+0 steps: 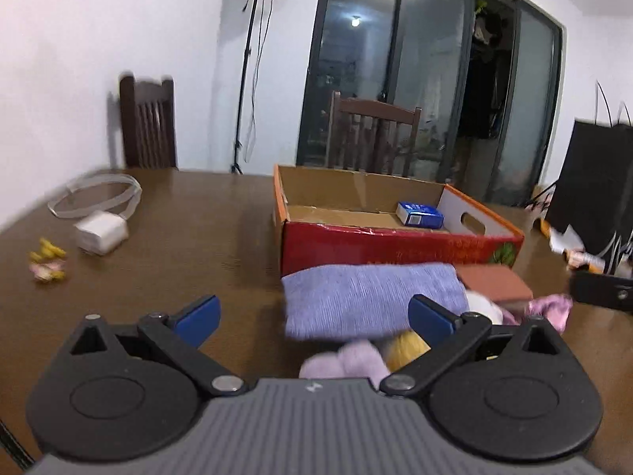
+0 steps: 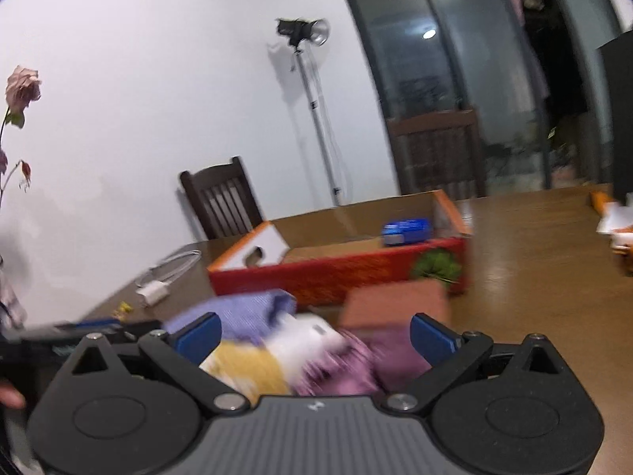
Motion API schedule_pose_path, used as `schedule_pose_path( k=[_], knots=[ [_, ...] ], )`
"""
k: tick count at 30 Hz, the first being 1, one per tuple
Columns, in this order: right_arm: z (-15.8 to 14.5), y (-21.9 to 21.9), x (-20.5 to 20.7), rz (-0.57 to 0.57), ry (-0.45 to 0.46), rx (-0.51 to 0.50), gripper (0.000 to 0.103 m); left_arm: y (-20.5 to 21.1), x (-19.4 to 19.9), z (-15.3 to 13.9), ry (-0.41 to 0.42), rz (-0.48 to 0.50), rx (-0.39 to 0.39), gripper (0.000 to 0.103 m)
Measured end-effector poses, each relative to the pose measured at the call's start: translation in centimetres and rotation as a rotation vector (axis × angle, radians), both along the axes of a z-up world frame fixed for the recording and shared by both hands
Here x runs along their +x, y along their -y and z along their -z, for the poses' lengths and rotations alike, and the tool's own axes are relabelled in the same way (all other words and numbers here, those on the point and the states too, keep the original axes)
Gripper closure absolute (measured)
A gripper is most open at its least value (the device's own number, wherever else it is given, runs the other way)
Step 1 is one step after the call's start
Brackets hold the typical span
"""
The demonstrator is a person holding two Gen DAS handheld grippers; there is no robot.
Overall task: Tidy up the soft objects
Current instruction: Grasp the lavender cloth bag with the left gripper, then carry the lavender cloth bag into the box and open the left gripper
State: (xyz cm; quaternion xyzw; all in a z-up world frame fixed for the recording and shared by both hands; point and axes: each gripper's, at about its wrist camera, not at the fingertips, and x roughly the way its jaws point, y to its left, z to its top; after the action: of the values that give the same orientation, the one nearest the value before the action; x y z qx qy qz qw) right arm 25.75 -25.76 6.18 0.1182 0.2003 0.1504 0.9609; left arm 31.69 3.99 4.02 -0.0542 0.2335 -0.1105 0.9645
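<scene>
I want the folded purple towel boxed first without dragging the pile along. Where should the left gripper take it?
Probably the purple towel's free left edge, coming in from the left over bare table. That end lies flat and clear, while its right end abuts the brown block and plush items. The left gripper is open.

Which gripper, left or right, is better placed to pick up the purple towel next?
Left, probably. The left gripper is open, and the purple towel lies flat just ahead of its fingers. The right gripper is open too, but faces other soft items.
</scene>
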Motion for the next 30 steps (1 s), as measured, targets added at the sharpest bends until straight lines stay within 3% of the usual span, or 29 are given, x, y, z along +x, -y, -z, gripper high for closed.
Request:
schedule_pose_path(
  k=[2, 5, 8, 10, 13, 14, 15, 17, 24, 30],
  knots=[
    [-0.3, -1.3, 3.3, -0.060, -0.047, 0.000, 0.011, -1.1, 1.9, 0.8, -0.020, 0.014, -0.099, 0.001],
    [0.0, -2.4, 8.3, -0.115, -0.133, 0.052, 0.014, -2.8, 3.7, 2.1, -0.084, 0.055, -0.243, 0.014],
    [0.8, -2.8, 12.7, -0.120, -0.242, 0.109, 0.016, -3.8, 3.8, 2.7, -0.101, 0.060, -0.302, 0.020],
    [1.6, -3.2, 14.8, -0.156, -0.294, 0.143, 0.021, -4.1, 3.8, 2.9, -0.100, 0.069, -0.329, 0.030],
    [3.2, -4.0, 16.7, -0.184, -0.398, 0.184, 0.042, -4.6, 4.2, 3.6, -0.136, 0.107, -0.393, 0.052],
    [3.6, -4.1, 16.9, -0.194, -0.414, 0.193, 0.055, -4.6, 4.4, 3.8, -0.154, 0.118, -0.400, 0.063],
    [3.6, -4.4, 16.8, -0.197, -0.404, 0.181, 0.074, -4.6, 4.4, 4.0, -0.165, 0.128, -0.403, 0.071],
    [3.7, -4.6, 16.6, -0.200, -0.416, 0.195, 0.090, -4.3, 4.2, 3.9, -0.150, 0.139, -0.392, 0.076],
    [-0.5, -4.6, 13.8, -0.192, -0.277, 0.175, 0.096, -3.7, 0.6, 1.0, 0.053, 0.157, -0.365, 0.083],
    [-5.5, -2.8, 5.4, -0.246, -0.105, 0.124, 0.096, -1.2, -7.7, -2.7, 0.121, 0.290, -0.381, 0.083]
  ],
)
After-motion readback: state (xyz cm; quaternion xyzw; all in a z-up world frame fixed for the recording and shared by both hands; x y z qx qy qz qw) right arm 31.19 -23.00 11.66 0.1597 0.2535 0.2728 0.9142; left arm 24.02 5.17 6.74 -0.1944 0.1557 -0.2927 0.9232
